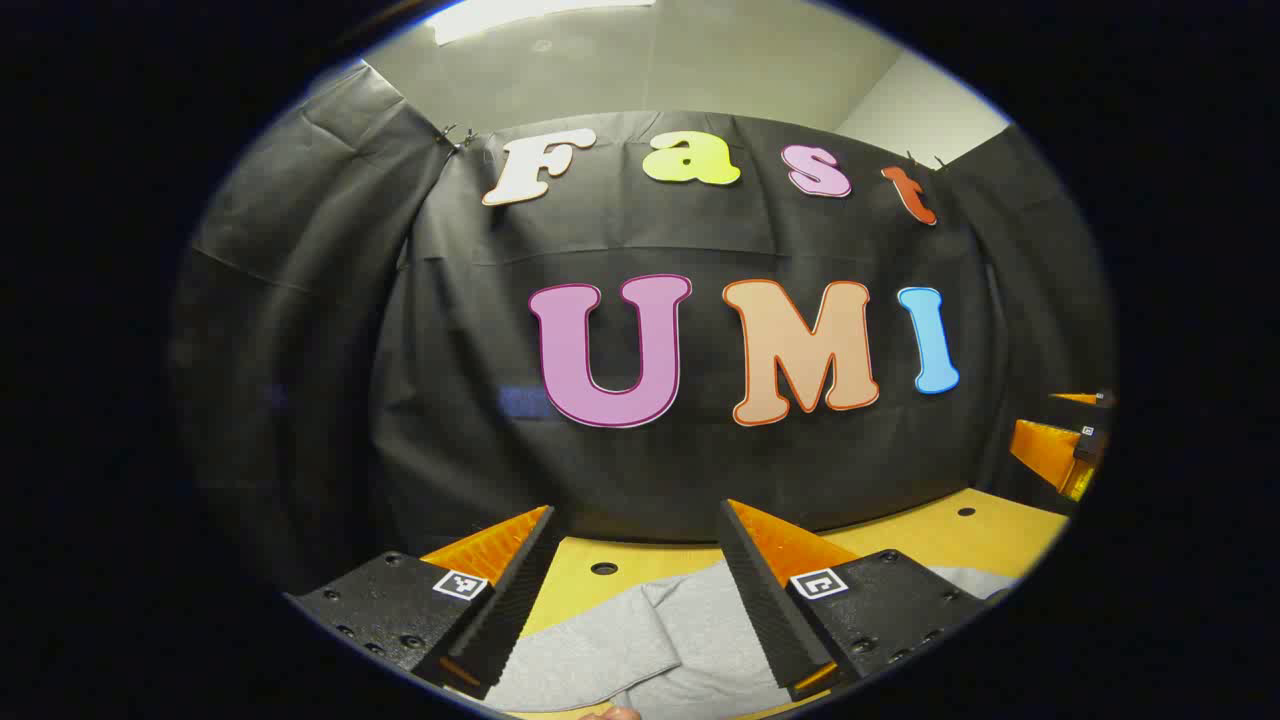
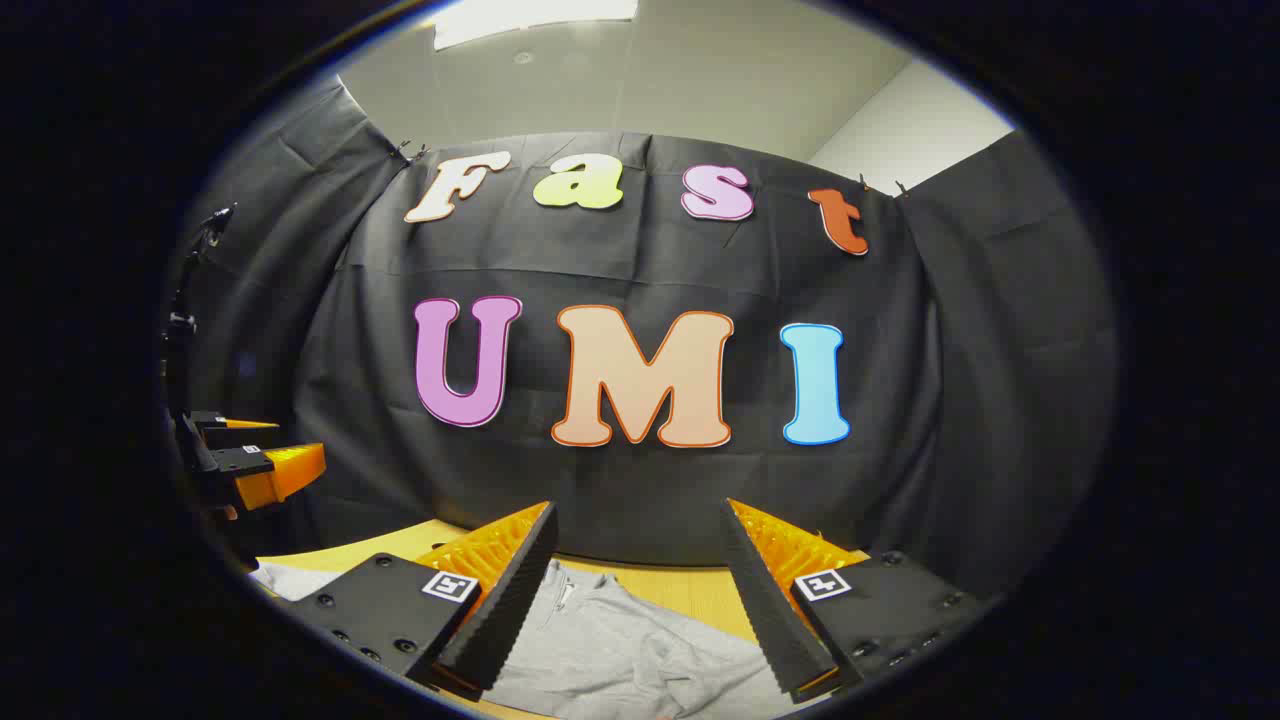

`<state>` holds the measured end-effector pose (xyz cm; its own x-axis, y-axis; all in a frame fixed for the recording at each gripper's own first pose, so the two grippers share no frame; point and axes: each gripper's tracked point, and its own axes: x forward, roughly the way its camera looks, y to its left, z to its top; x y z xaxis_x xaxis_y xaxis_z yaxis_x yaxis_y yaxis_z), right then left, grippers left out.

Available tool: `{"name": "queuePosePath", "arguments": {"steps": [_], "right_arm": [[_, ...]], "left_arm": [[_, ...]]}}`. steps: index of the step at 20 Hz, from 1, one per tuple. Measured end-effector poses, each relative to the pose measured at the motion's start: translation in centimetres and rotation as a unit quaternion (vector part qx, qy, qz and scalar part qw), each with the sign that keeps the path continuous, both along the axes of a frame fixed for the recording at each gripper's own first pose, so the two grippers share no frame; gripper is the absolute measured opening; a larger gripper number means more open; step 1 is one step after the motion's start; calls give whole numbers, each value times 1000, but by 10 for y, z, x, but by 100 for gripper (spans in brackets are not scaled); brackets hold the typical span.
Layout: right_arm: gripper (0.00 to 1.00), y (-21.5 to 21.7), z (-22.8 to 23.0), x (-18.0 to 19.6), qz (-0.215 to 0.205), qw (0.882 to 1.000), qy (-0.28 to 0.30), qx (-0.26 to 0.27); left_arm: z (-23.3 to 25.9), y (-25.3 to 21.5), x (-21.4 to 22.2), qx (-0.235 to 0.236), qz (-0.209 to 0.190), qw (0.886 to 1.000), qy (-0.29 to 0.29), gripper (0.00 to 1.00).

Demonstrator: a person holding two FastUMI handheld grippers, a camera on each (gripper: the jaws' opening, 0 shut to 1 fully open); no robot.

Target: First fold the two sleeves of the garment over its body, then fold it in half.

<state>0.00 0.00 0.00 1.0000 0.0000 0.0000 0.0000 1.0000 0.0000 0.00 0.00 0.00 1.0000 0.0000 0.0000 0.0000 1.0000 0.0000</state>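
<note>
Wooden table [image 1: 930,540], grey garment [image 1: 640,640] beneath both parted tongs [image 1: 635,600] [image 2: 640,600], nothing gripped

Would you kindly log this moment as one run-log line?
left gripper: open, above garment | right gripper: open, above garment | garment: grey, lying on table | grasp: none

The left gripper [image 1: 640,590] hangs with fingers spread above the grey garment [image 1: 640,650] on the wooden table [image 1: 960,535]; the right gripper [image 1: 1065,450], seemingly open, sits beside that table's far edge.

Grey garment [image 1: 640,640] — soft knit, rumpled, lying flat on the wooden table [image 1: 940,535]
</note>
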Motion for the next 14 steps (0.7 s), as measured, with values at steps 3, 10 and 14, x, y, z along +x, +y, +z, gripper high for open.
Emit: {"name": "queuePosePath", "arguments": {"steps": [3, 10, 14], "right_arm": [[99, 0, 1, 0, 1, 1000, 1, 1], [100, -1, 1, 0, -2, 1000, 1, 3], [100, -2, 0, 1, -5, 1000, 4, 8]], "left_arm": [[2, -2, -2, 3, 0, 1000, -3, 93], [5, -5, -4, 3, 1, 1000, -6, 94], [6, -3, -2, 7, 3, 1000, -9, 94]]}}
